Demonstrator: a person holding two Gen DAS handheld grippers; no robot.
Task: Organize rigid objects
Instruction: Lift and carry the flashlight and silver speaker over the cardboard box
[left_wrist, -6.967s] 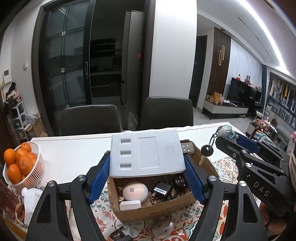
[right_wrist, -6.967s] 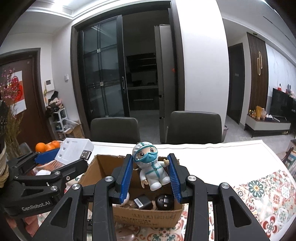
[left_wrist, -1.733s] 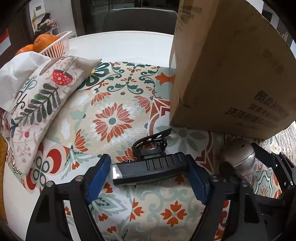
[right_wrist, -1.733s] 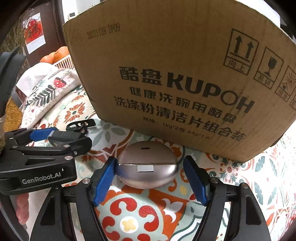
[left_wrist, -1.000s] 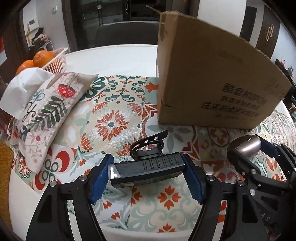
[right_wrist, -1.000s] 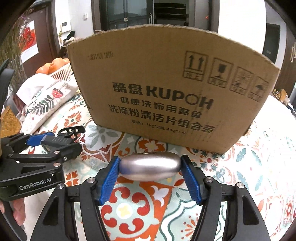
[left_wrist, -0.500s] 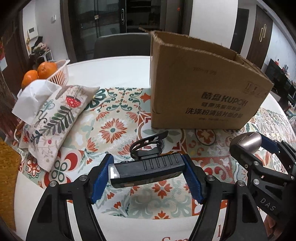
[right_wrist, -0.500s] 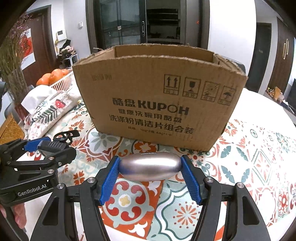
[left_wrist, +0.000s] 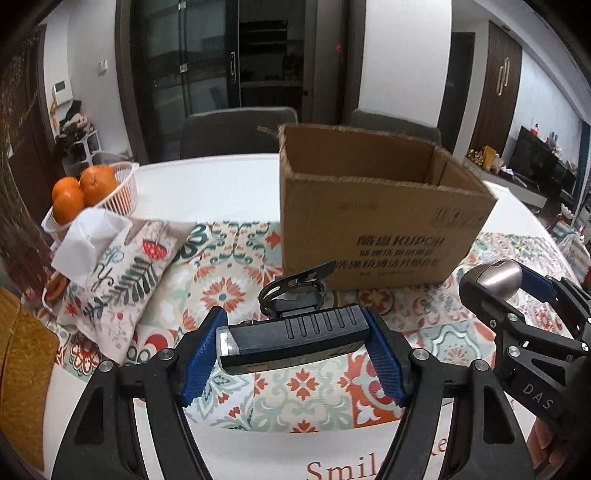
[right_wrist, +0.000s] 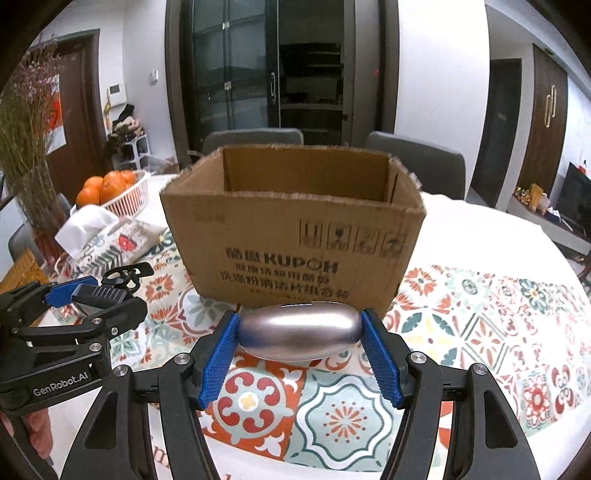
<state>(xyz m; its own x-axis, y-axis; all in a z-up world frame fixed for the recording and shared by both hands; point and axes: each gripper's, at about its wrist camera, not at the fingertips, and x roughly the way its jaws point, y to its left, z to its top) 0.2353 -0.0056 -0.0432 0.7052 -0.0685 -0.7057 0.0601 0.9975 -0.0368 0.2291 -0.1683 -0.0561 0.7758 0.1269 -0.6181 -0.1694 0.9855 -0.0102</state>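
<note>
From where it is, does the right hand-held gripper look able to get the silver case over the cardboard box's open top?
Probably yes. The right hand-held gripper grips the silver oval case directly before the cardboard box; the top is open with nothing between them. It sits below the rim, so it likely must rise first.

Black bike light (left_wrist: 291, 338), silvery egg-shaped case (right_wrist: 300, 331), both aloft

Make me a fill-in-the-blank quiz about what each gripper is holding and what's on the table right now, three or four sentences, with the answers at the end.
1. The left gripper is shut on a black ____ with a strap mount.
2. The right gripper holds a silver, ____-shaped case.
3. The cardboard box behind both grippers stands with its top ____.
4. The white basket at the left holds ____.

Answers: bike light; egg; open; oranges
</note>
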